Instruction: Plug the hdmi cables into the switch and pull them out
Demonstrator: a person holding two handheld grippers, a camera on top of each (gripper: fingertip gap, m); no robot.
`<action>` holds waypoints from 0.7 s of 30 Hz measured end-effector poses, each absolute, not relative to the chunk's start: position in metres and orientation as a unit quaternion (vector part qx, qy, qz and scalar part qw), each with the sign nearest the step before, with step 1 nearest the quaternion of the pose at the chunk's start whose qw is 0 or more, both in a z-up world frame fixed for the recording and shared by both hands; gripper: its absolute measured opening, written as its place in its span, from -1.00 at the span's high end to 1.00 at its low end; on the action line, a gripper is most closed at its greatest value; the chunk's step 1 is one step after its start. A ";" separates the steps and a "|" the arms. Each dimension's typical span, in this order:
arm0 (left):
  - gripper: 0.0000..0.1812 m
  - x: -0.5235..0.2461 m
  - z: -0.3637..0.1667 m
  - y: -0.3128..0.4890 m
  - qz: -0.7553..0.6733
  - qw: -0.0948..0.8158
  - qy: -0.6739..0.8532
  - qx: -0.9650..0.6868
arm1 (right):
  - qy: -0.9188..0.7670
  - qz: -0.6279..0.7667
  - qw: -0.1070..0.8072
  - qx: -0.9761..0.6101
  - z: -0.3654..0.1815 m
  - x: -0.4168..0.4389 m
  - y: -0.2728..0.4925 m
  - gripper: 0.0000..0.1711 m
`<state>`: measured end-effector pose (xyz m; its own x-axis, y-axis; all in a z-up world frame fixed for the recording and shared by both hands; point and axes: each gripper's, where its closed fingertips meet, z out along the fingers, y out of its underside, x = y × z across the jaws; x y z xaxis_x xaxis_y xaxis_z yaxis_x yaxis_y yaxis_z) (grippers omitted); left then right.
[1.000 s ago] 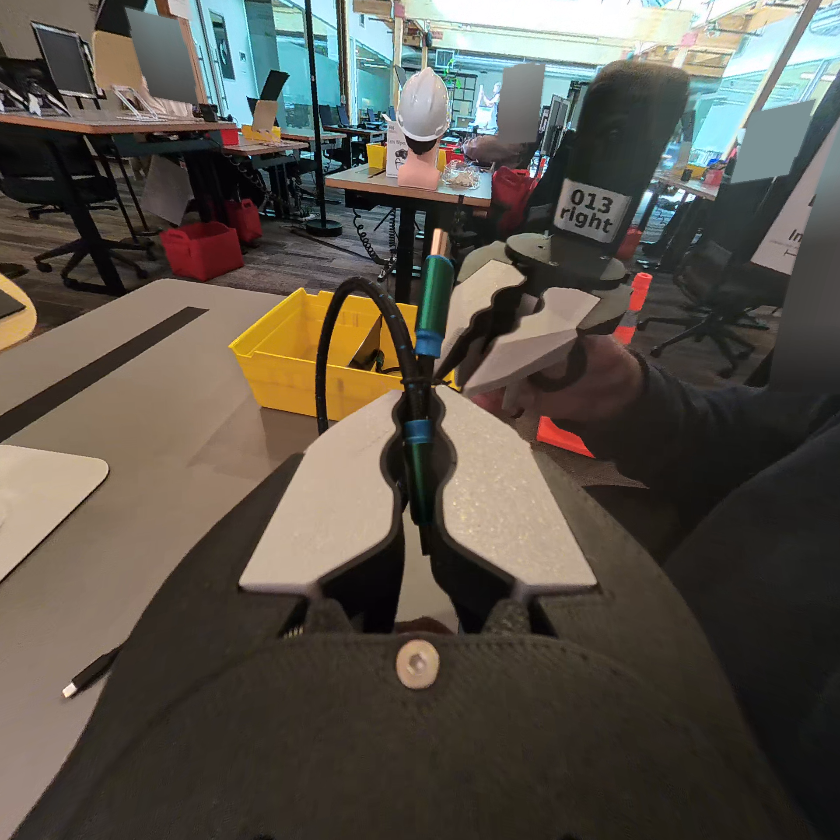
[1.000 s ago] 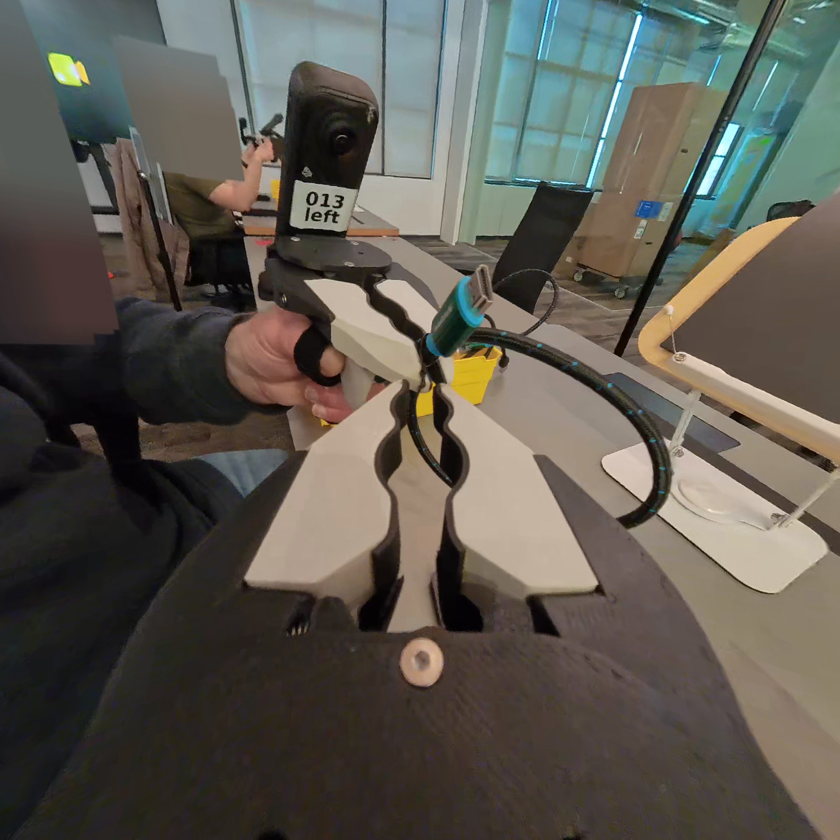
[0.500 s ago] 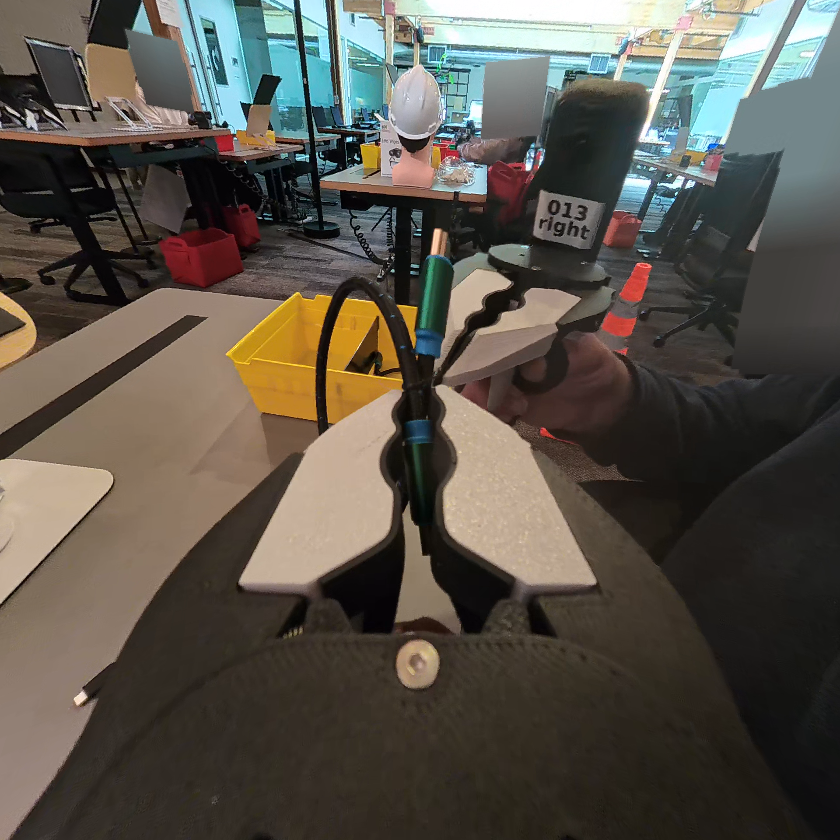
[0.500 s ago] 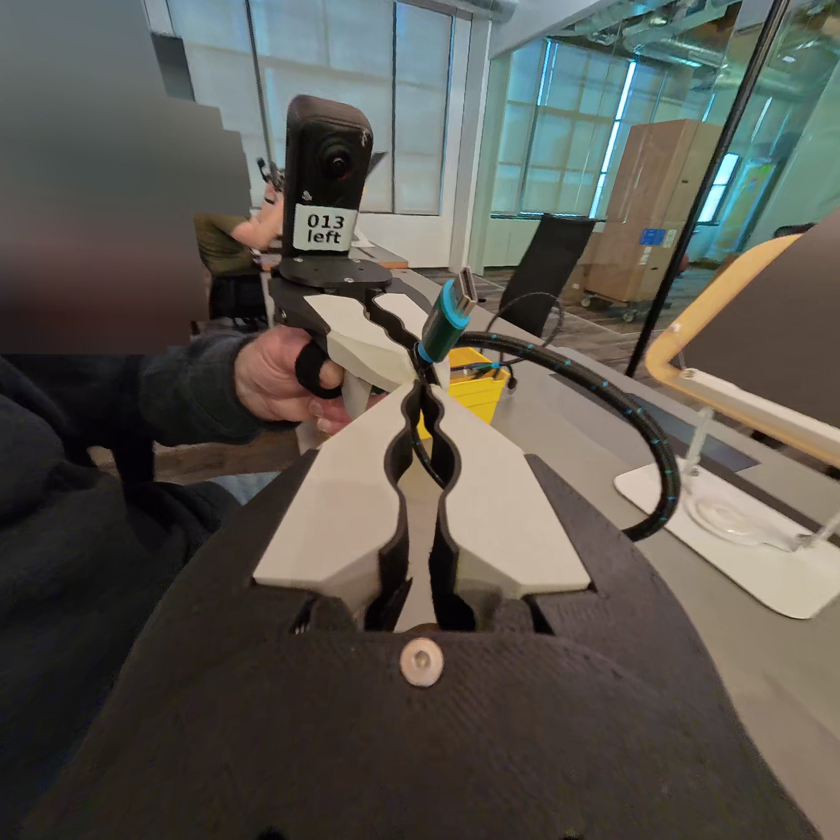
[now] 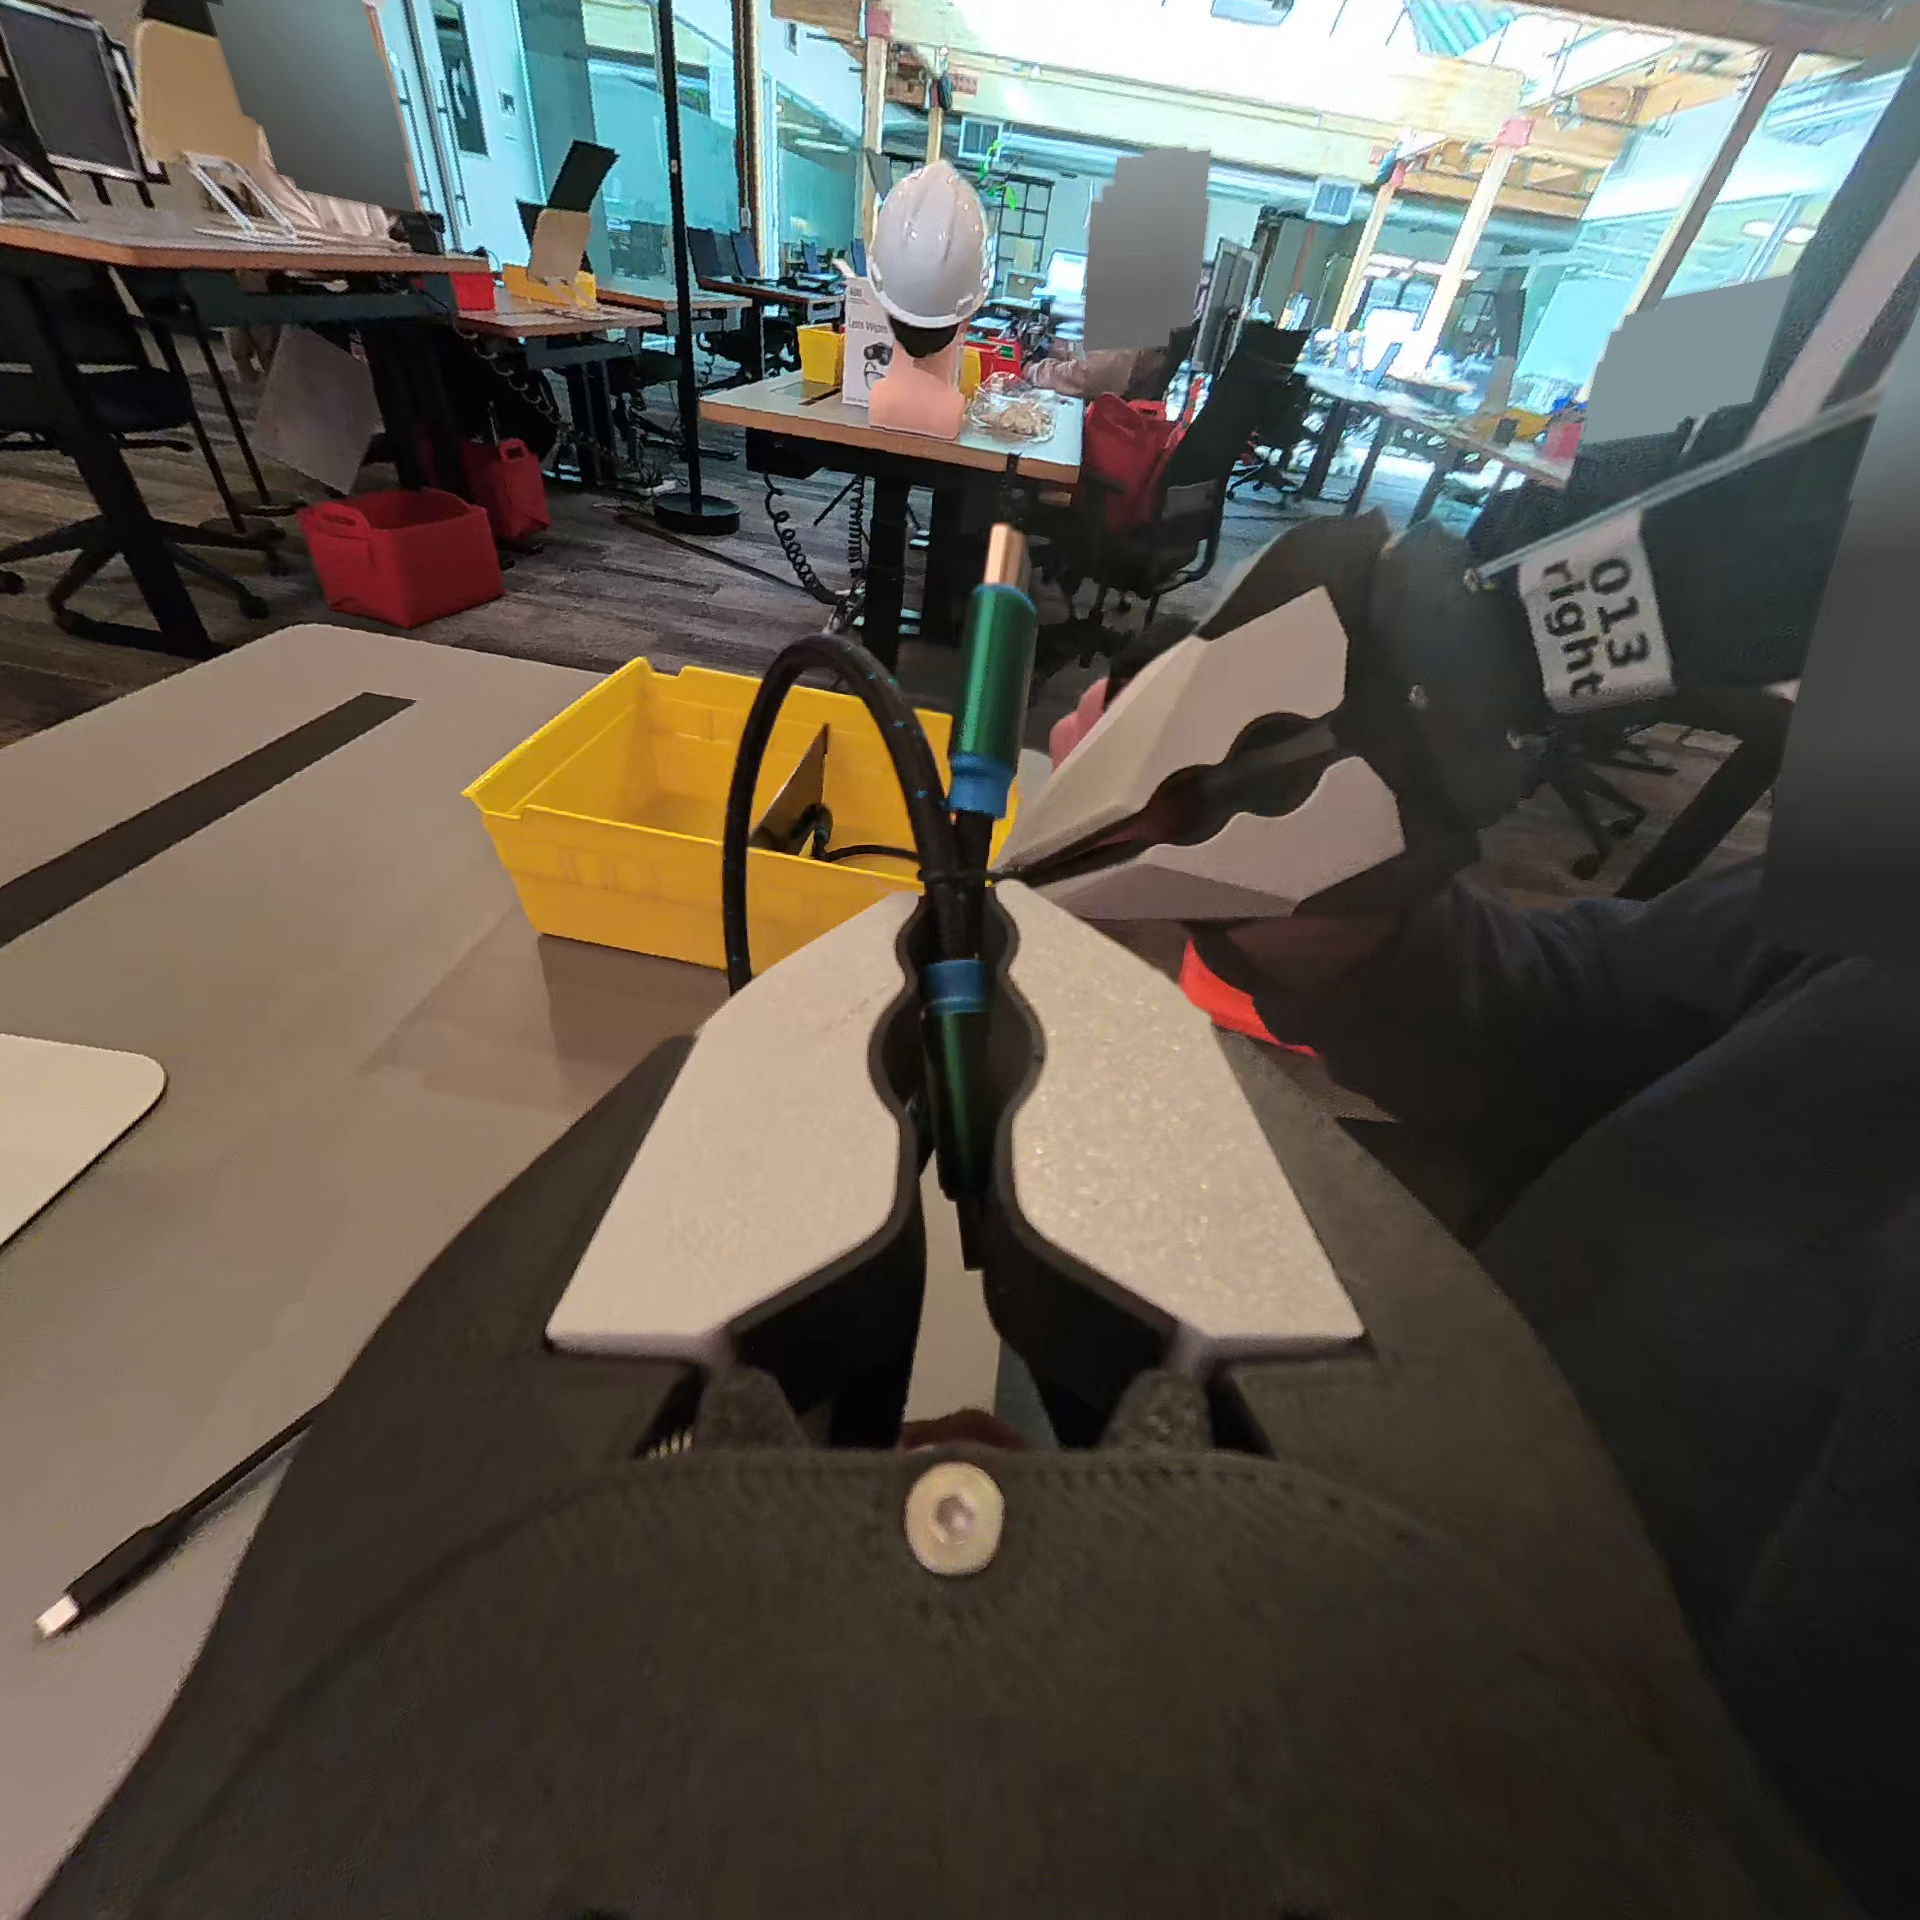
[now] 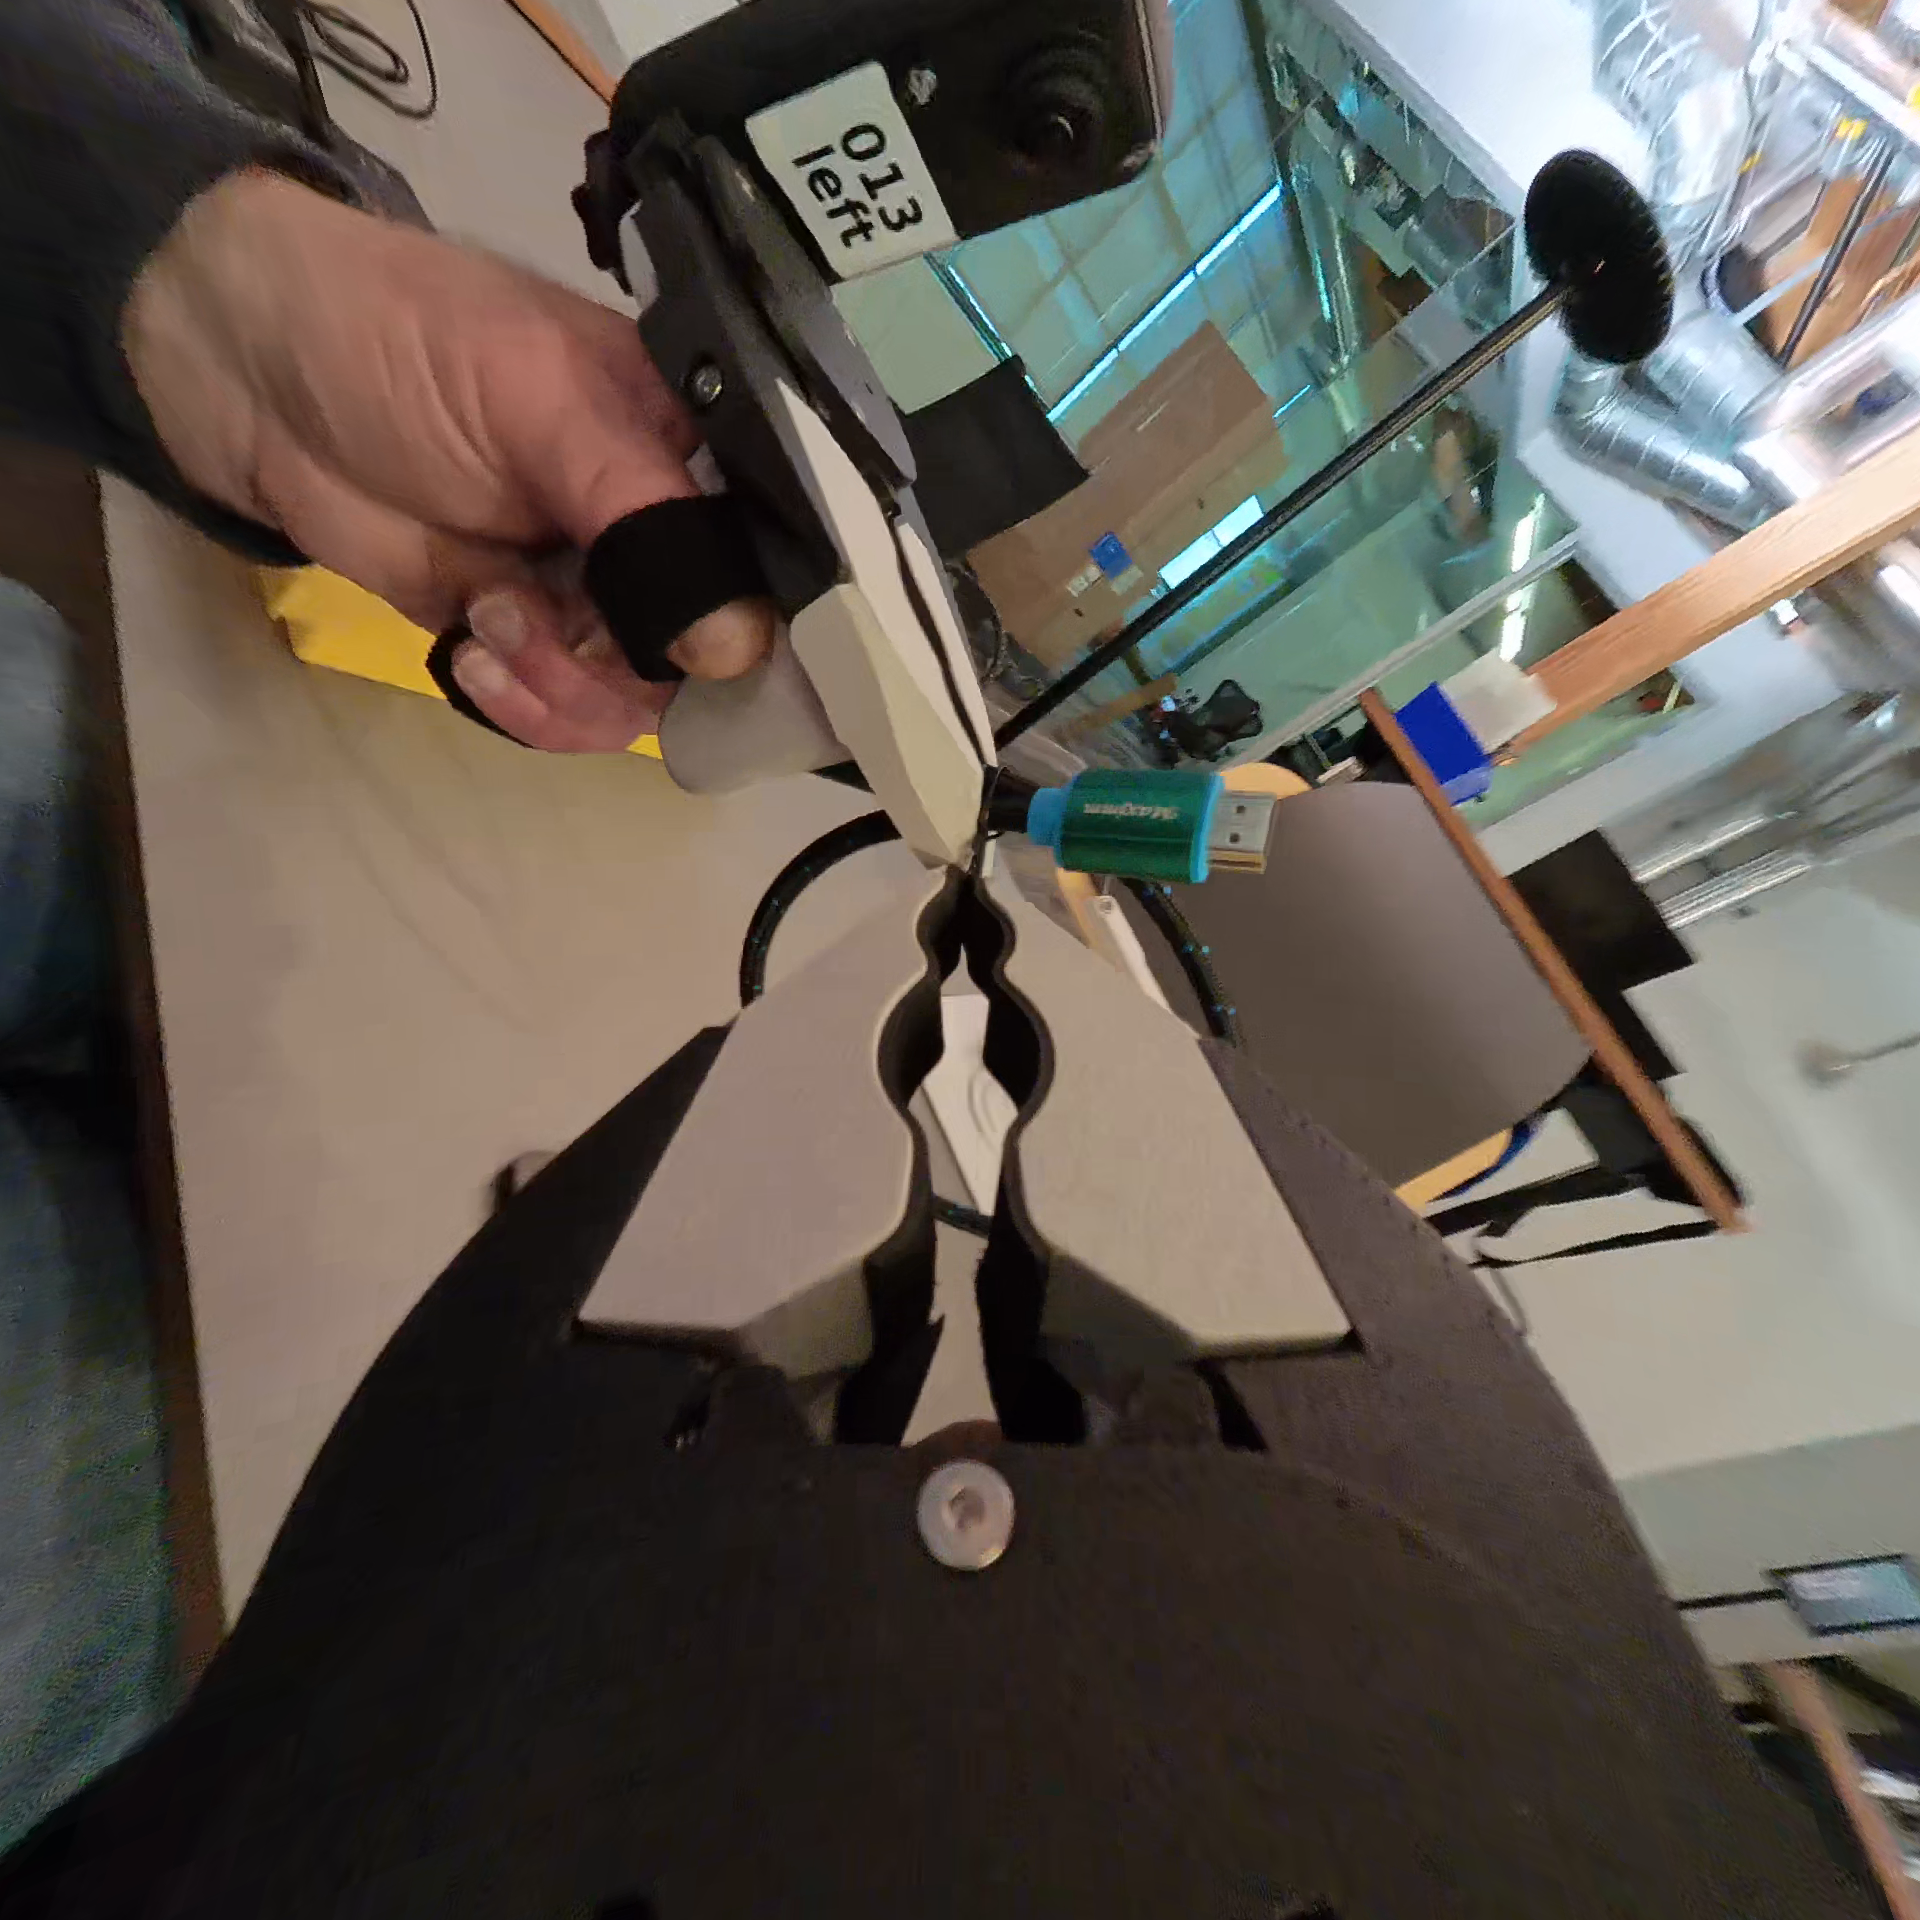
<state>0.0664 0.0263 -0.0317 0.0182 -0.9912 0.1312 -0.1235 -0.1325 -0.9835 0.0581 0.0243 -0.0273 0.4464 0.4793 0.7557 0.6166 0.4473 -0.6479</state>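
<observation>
Left wrist view first. Left gripper (image 5: 961,925) clamped on a green plug (image 5: 951,1081), metal-sheened barrel with a blue collar, wedged in the wavy black channel between two pale, speckled, wedge-shaped fingers (image 5: 790,1122). Looping up from there, a braided black cable (image 5: 748,790), arching over and back down to a second green plug (image 5: 992,675) that stands upright just past the tips, coppery metal end on top. Coming in from the right, the right gripper (image 5: 1013,862), tips pinched at the cable just under that upper plug; whether actually squeezing a strand, hard to tell here. Beyond, on the smooth grey table (image 5: 312,935), a yellow plastic bin (image 5: 634,831), ribbed walls, holding a dark angled piece and some thin black wire; what that piece is, unclear. Low left, a thin black cable end (image 5: 114,1579) with a pale tip lying flat on the table.

Over to the right wrist view, strongly tilted. Right gripper (image 6: 961,883) closed down to a narrow wavy slit, tips meeting at the cable beside the left gripper's tips (image 6: 951,831); a thin dark strand seems nipped there, not certain. Sticking out sideways, the teal-green plug (image 6: 1132,826), blue bands at both ends, silver connector bare. A bare hand (image 6: 416,468) wrapped round the left tool, finger through a black fabric loop. No switch in sight in either view.
</observation>
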 end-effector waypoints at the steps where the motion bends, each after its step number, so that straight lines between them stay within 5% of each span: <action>1: 0.92 0.067 -0.030 0.025 -0.505 0.433 0.491 -0.562 | -0.529 -0.064 0.672 -0.514 -0.026 0.058 0.024 1.00; 13: 0.93 0.068 -0.032 0.016 -0.591 0.347 0.466 -0.560 | -0.585 -0.313 0.625 -0.412 -0.028 0.066 0.026 1.00; 21: 0.93 0.068 -0.031 0.015 -0.599 0.339 0.467 -0.555 | -0.556 -0.187 0.669 -0.457 -0.027 0.065 0.026 1.00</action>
<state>0.0680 0.0148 -0.0306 -0.1547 -0.9249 0.3475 -0.1122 -0.3330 -0.9362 0.0651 0.0258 -0.0274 0.3111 0.2584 0.9146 0.7577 0.5134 -0.4028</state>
